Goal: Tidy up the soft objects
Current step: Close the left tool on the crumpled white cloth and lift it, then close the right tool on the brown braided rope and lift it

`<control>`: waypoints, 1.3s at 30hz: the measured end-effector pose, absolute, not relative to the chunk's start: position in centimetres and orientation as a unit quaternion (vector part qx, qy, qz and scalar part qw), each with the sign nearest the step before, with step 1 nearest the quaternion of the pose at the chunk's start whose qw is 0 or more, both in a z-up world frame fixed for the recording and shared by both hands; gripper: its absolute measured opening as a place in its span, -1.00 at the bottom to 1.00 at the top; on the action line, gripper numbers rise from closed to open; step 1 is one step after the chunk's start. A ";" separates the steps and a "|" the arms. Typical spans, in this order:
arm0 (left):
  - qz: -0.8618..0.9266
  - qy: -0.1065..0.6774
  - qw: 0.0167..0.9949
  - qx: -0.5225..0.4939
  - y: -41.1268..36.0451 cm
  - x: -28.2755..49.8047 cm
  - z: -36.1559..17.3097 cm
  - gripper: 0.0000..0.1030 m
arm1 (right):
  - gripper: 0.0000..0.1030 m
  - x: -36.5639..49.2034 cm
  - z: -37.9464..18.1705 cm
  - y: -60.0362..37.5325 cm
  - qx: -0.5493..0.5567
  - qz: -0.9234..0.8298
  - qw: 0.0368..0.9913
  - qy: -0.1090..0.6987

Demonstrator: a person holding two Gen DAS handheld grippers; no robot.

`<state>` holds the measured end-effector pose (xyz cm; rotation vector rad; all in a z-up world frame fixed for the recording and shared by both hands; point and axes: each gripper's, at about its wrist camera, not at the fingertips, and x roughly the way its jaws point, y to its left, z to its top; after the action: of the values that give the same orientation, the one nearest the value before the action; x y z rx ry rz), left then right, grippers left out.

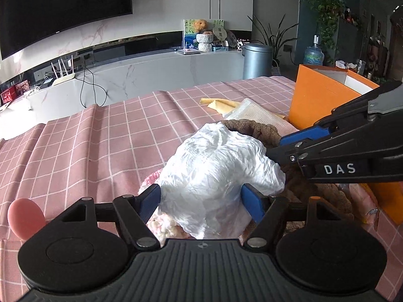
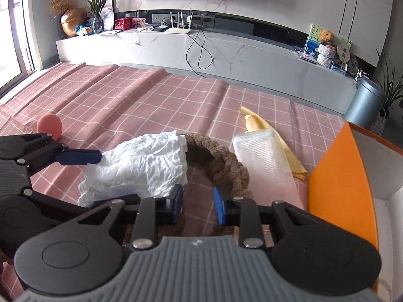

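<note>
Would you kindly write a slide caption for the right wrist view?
Right gripper open beside a brown braided piece; left gripper holds crumpled white material.

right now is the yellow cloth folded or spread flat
Folded. The yellow cloth lies doubled in a long narrow strip, one end curled up, partly under the white mesh pad.

To your right, the tall orange cardboard box (image 2: 335, 176) walls off passage. Your left stays open across the pink checked tablecloth (image 2: 121, 100), save the pink round sponge (image 2: 49, 125).

left wrist: close, faces TV wall | right wrist: likewise | shared: white cloth (image 1: 216, 166)
</note>
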<state>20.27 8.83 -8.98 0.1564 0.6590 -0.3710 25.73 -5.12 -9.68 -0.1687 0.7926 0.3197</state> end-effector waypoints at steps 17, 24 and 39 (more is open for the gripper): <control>-0.132 0.284 0.949 -0.041 12.4 17.9 -4.6 -0.46 | 0.66 23.7 -8.2 -7.5 -0.049 0.153 0.917 0.366; -0.088 0.320 0.941 -0.067 13.2 17.7 -5.0 -0.46 | 0.95 26.6 -9.3 -6.7 -0.074 0.167 0.887 0.424; -0.093 0.337 0.935 -0.068 13.4 18.4 -6.8 -0.46 | 0.81 29.1 -12.7 -2.4 -0.128 0.178 0.845 0.488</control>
<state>18.42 13.42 -6.75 -0.1383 0.6883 -0.1902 29.13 -2.42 -12.73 -0.2691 1.0301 0.3762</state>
